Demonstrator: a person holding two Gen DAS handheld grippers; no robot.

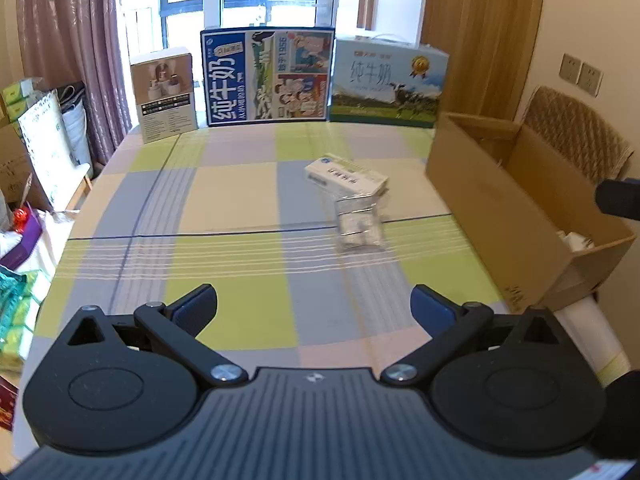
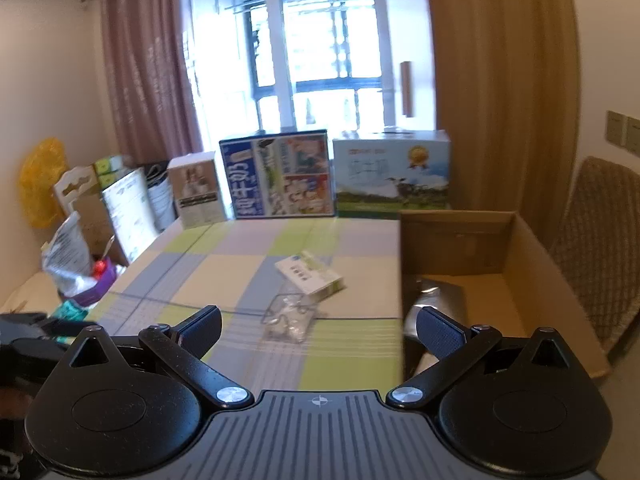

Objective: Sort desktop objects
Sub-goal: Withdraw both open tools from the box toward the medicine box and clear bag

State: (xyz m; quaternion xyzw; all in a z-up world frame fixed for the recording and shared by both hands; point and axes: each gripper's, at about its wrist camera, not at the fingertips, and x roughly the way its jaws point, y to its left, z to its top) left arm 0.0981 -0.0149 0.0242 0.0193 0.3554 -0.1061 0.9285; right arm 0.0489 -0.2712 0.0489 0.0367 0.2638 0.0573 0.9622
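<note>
A white medicine box (image 1: 347, 177) (image 2: 310, 272) lies flat on the checked tablecloth (image 1: 224, 200) (image 2: 192, 272), with a clear plastic bag of small parts (image 1: 359, 224) (image 2: 290, 316) touching its near side. An open cardboard box (image 1: 516, 200) (image 2: 496, 264) stands on the table's right side; a dark foil pouch (image 2: 438, 300) lies in it. My left gripper (image 1: 314, 307) is open above the near tablecloth, well short of the bag. My right gripper (image 2: 318, 330) is open too, its right finger (image 2: 440, 332) over the box's near corner. Both are empty.
Along the far table edge stand a beige carton (image 1: 166, 94), a blue milk carton (image 1: 267, 76) and a white-green milk carton (image 1: 388, 80). A woven chair (image 2: 600, 248) sits right of the box. Bags and boxes clutter the floor at left (image 1: 24, 184).
</note>
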